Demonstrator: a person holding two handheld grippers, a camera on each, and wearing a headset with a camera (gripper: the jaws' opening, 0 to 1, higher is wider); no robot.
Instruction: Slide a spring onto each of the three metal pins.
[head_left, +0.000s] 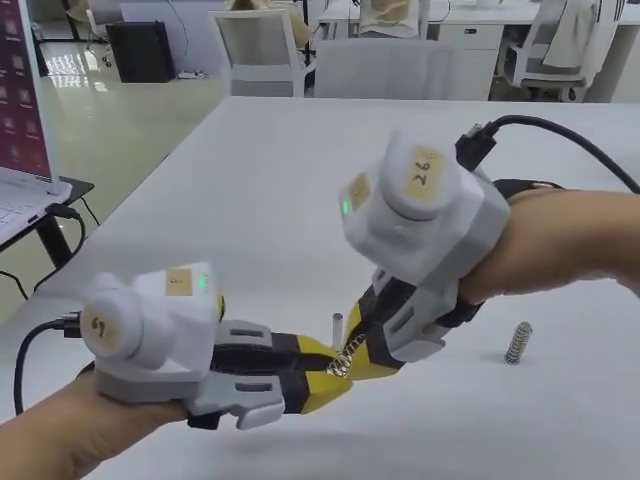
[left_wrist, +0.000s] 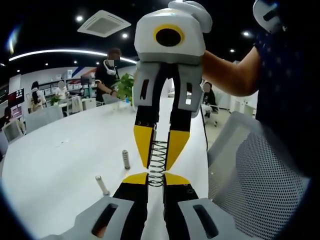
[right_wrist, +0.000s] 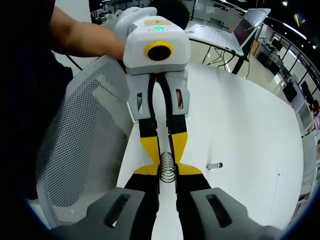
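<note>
A small steel spring (head_left: 347, 358) hangs just above the white table, held between the two grippers that meet tip to tip. My left gripper (head_left: 335, 377) comes in from the lower left and is shut on one end of the spring (left_wrist: 157, 172). My right gripper (head_left: 357, 350) reaches down from the upper right, shut on the other end of the spring (right_wrist: 168, 167). A bare metal pin (head_left: 337, 325) stands upright just behind the tips; the pin (left_wrist: 102, 184) stays apart from the jaws. A second spring (head_left: 517, 343) stands upright to the right; whether a pin is inside it I cannot tell.
The white table (head_left: 270, 190) stretches far ahead. A grey mesh chair (right_wrist: 85, 135) is close to its near edge. A laptop (head_left: 20, 195) sits on a side stand at the left. Chairs (head_left: 258, 50) and people are at the far end.
</note>
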